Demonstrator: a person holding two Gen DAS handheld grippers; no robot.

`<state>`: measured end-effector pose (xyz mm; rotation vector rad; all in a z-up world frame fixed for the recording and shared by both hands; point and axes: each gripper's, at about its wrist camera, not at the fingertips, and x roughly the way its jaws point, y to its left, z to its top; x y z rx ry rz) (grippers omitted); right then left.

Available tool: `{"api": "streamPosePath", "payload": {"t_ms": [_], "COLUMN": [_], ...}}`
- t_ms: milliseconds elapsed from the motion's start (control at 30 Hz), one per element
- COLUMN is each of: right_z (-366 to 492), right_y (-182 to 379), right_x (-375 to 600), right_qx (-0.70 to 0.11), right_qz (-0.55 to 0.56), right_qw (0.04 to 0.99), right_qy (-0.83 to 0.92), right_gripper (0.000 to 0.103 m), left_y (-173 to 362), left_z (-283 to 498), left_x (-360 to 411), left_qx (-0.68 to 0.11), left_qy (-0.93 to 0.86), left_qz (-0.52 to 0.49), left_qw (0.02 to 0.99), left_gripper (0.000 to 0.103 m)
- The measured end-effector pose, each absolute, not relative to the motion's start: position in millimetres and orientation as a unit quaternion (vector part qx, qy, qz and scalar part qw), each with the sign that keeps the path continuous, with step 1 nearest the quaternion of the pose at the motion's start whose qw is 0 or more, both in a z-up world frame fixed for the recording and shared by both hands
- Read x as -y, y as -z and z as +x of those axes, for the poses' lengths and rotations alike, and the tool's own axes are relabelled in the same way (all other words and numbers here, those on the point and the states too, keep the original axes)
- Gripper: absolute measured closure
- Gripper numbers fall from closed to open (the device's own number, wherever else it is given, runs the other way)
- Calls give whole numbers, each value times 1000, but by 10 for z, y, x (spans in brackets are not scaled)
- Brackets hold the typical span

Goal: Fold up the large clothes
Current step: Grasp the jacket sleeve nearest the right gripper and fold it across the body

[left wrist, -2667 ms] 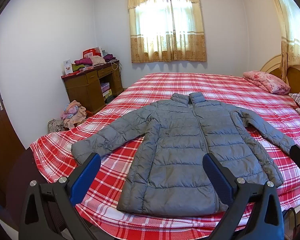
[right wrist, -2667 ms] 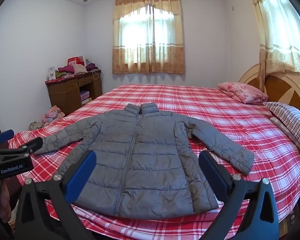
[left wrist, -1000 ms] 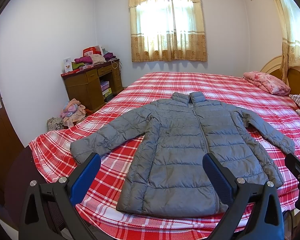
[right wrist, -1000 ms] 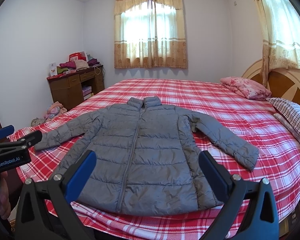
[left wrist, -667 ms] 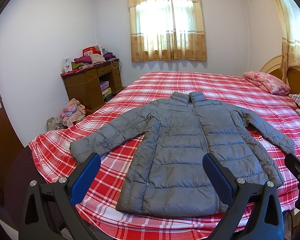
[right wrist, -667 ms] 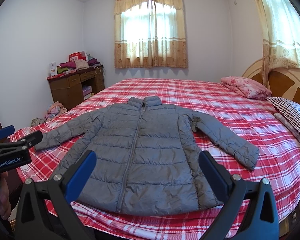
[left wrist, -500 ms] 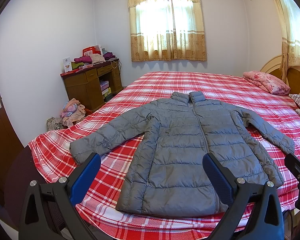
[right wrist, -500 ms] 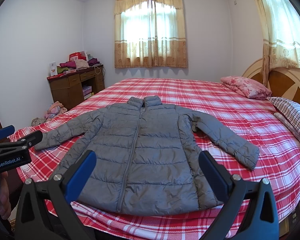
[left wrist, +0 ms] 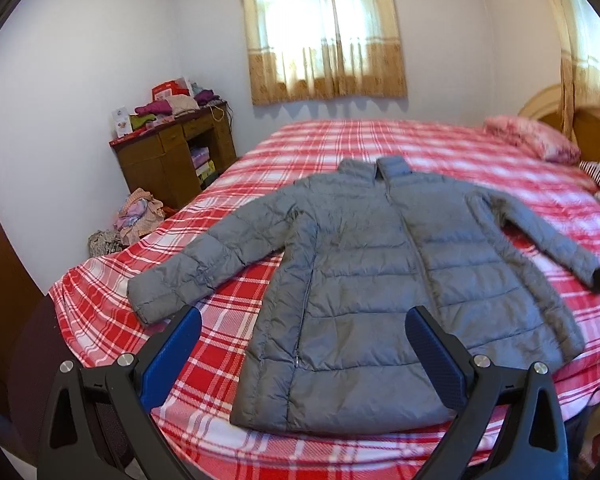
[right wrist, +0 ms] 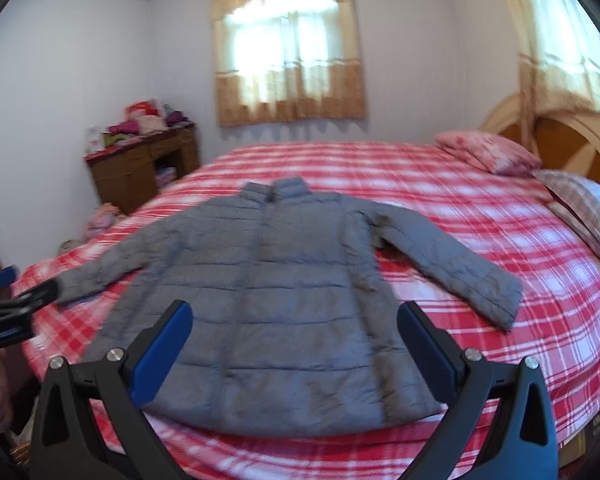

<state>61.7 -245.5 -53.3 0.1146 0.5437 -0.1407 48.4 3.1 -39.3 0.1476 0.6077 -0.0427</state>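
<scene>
A grey quilted jacket (left wrist: 364, 276) lies flat and face up on the red plaid bed (left wrist: 332, 140), sleeves spread out, collar toward the window. It also shows in the right wrist view (right wrist: 276, 288). My left gripper (left wrist: 304, 352) is open and empty, held above the jacket's hem near the bed's front edge. My right gripper (right wrist: 296, 344) is open and empty, also above the hem. The left gripper shows at the left edge of the right wrist view (right wrist: 16, 300), near the left sleeve cuff.
A wooden desk (left wrist: 172, 156) piled with clothes stands at the left wall, with a clothes heap (left wrist: 136, 216) on the floor beside it. A pink pillow (left wrist: 532, 144) and a striped pillow (right wrist: 580, 208) lie by the headboard (right wrist: 560, 140). A curtained window (left wrist: 324, 40) is behind.
Both grippers have moved forward and tilted down toward the jacket, which now looks larger and motion-blurred. The jacket has not moved, and both grippers stay open.
</scene>
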Motion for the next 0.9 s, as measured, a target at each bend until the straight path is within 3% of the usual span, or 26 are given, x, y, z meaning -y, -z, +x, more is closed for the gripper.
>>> {"api": "streamPosePath", "payload": {"t_ms": [300,600,767,833,900], "right_z": [994,1001,1143,1223,1336], "right_y": [1233,1515,1665,1685,1702], "right_x": [4012,5206,5494,5490,5445], "right_qx": [-346,-342,-350,-343,-355], "right_qz": [164,253,275,263,244], "right_qw": [907,862,851,859,865], "right_qy": [178,277,280,273,256], "right_gripper": [0,1,18,19,45], "left_y": [709,956,1122,1176,1225], "left_z": [1239,2010,2457,2615,2775], "left_x": [153,425,537,569,574], "left_qx": [-328,-341,-350,-352,-357], "left_qy": [26,25,12,2,-7], "left_qz": [105,120,128,136,138], "left_qw": [938,932,928,926,924], "left_gripper": [1,1,1,1,1]}}
